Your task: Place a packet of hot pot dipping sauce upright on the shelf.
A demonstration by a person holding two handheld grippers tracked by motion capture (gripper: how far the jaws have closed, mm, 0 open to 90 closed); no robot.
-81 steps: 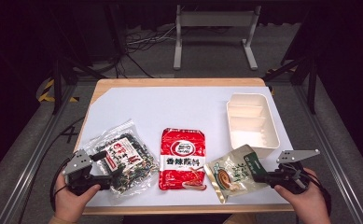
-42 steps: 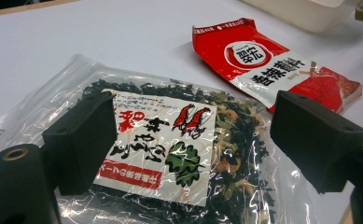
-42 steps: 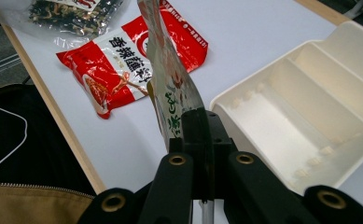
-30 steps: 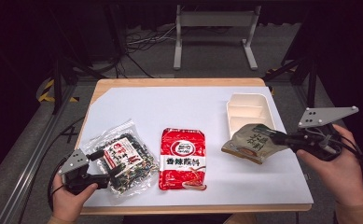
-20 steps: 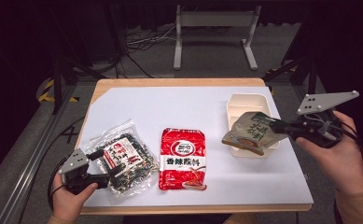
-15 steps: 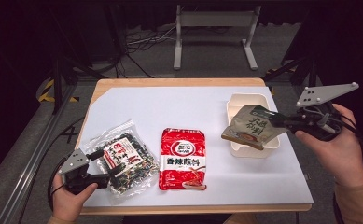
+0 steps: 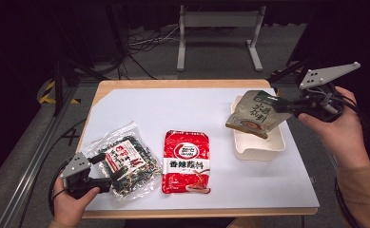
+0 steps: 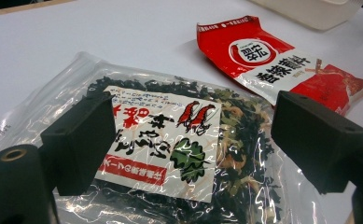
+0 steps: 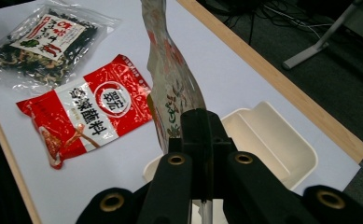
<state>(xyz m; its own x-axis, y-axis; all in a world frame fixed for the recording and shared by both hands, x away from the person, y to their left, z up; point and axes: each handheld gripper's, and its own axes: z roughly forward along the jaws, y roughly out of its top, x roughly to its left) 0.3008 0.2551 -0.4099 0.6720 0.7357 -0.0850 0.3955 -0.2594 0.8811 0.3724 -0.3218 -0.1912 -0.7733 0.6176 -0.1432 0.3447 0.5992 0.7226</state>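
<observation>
The right hand-held gripper [image 7: 287, 105], jaws clamped tight, holds the green pouch [image 7: 255, 114] above the white tray [image 7: 261, 147].

my gripper jaws: matt black plastic | olive pouch [image 7: 256, 114]: glossy foil | seaweed bag [image 8: 170, 154]: clear crinkly film | tray [image 7: 261, 145]: smooth cream plastic | tabletop [image 7: 173, 107]: matt white, wood edge

The left gripper [image 8: 184, 140] hangs low over a clear bag of dried seaweed [image 8: 170, 154], its 2 black jaws standing wide apart on either side of the bag's white label with red characters and 2 shrimp drawings. Beyond it a red seasoning packet [image 8: 282, 65] lies flat on the white table [image 8: 100, 32]. A cream tray [image 8: 319, 11] sits at the far edge.
</observation>
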